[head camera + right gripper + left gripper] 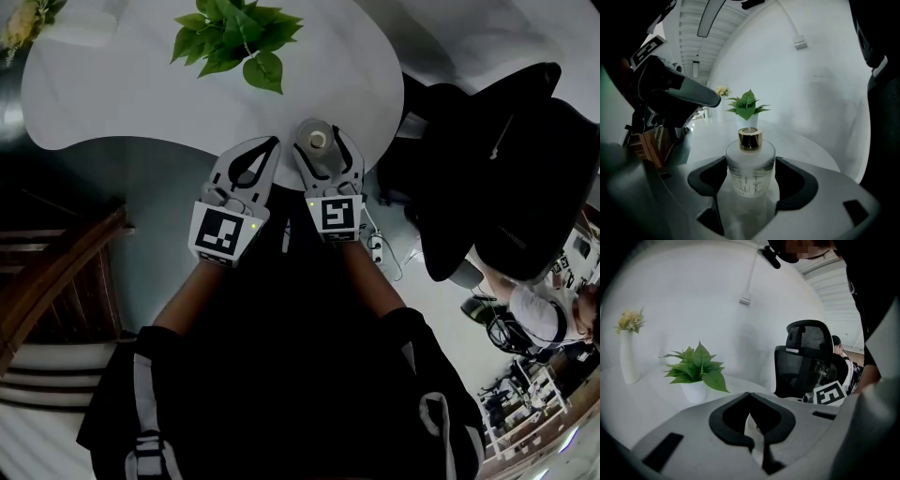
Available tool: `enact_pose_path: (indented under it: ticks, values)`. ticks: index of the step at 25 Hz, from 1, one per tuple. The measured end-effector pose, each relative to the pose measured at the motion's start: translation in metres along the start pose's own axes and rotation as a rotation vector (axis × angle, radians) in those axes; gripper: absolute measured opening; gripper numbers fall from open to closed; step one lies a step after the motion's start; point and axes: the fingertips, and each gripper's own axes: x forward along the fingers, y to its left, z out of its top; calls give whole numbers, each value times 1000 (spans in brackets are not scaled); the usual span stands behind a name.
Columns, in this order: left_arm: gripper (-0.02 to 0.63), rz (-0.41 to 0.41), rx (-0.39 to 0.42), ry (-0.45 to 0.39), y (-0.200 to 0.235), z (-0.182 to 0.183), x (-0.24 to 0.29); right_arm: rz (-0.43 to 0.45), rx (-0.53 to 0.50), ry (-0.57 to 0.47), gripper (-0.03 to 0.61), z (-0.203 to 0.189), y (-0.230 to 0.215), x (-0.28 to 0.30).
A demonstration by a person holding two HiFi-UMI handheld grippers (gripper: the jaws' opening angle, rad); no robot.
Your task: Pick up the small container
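Observation:
The small container (pixel 317 141) is a frosted glass bottle (pixel 750 164) with a gold cap. It stands upright on the round white table (pixel 141 94), near the table's front edge. My right gripper (pixel 326 133) is open around the bottle, one jaw on each side of it. In the right gripper view (pixel 751 182) the black pads flank the bottle's sides without clearly pressing on it. My left gripper (pixel 270 142) sits just left of the right one with its jaws together, shut on nothing (pixel 757 446).
A potted green plant (pixel 239 37) (pixel 747 105) stands farther back on the table. A white vase with yellow flowers (pixel 628 352) is at the far left. A black office chair (pixel 497 159) stands to the right, wooden furniture (pixel 56 281) lower left.

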Motion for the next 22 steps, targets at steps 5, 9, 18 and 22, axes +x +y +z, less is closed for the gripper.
enact_pose_path:
  ticks: [5,9,18,22]
  values:
    - [6,8,-15,21,2,-7,1,-5,-28,-16,316,2,-1,7]
    - [6,10,-4,39,2,-13,0,-10,-24,-25,316,6,-2,9]
    - [6,8,14,26,1,-7,-3,-40,3,-31,321,15,-13,9]
    - [6,24,17,1,4,0,-7,-52,8,-65,321,31,-22,3]
